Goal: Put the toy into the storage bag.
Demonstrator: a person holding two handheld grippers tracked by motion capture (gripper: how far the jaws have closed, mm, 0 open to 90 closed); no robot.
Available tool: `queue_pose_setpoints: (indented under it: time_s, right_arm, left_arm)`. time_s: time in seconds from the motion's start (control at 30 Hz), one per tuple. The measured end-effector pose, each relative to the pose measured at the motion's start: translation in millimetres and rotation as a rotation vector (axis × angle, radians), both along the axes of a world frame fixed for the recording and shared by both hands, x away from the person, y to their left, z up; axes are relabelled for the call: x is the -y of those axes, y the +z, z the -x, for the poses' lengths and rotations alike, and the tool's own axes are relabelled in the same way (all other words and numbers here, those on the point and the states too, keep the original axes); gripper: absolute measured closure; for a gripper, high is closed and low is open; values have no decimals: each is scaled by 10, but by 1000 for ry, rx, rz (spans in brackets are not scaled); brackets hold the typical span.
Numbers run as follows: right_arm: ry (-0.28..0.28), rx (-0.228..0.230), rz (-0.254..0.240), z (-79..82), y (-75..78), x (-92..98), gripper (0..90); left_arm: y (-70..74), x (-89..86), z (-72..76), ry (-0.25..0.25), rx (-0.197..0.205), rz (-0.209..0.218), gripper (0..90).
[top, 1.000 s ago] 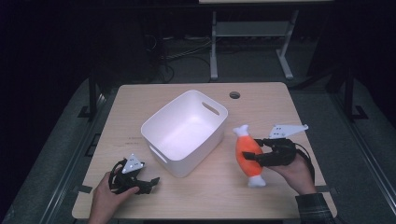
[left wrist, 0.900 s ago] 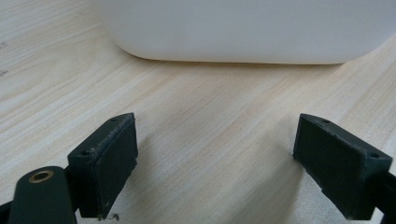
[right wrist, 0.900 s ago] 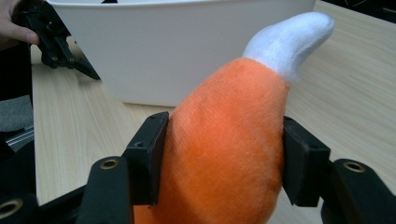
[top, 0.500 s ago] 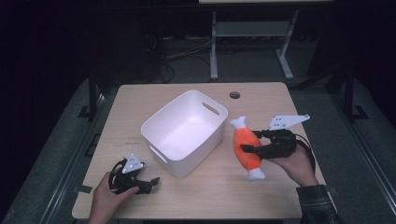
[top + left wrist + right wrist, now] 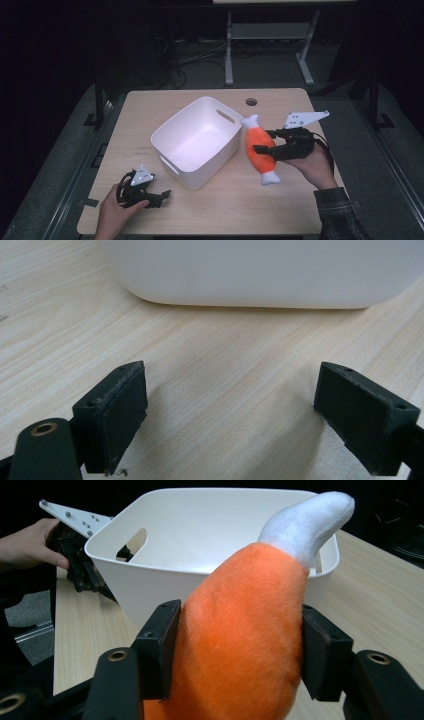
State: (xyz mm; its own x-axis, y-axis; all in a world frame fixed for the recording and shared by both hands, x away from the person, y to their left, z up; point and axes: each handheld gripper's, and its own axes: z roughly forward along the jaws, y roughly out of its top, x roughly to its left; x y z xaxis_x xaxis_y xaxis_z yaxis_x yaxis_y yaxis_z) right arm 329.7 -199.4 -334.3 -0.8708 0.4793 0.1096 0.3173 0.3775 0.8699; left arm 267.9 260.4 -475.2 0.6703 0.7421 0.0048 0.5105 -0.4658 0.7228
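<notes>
- A pale wooden surface [image 5: 210, 215] is seen from above, with a person's 2 hands coming in from the near edge.
- The right hand-held gripper [image 5: 260, 148] is clamped on the orange middle of a plush drumstick toy [image 5: 259, 148], 1 black pad on each flank.
- The plush drumstick toy is orange with a white knob at each end. It hangs above the surface, tilted, just beside the right wall of a white plastic bin [image 5: 197, 141].
- In the right gripper view, the plush drumstick toy [image 5: 245, 645] bulges between the pads [image 5: 162, 647], and its upper white tip leans toward the white plastic bin [image 5: 200, 535] behind it.
- The white plastic bin stands near the middle of the surface, with a slot handle in its wall.
- The left hand-held gripper [image 5: 162, 195] rests low at the near left, held by the left hand [image 5: 117, 212].
- In the left gripper view its jaws stand wide apart with bare wood between them, and the white plastic bin [image 5: 260, 272] sits just ahead.
</notes>
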Motion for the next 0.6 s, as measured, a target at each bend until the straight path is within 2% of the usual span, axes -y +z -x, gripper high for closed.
queue_pose_setpoints:
  time_s: [0.43, 0.6]
  right_arm:
    - [32, 20, -17, -127, 196, -115, 409]
    - [42, 25, -9, -184, 276, -151, 409]
  left_arm:
    - [1, -1, 0, 0, -1, -1, 128]
    - [1, 0, 0, 0, -1, 0, 128]
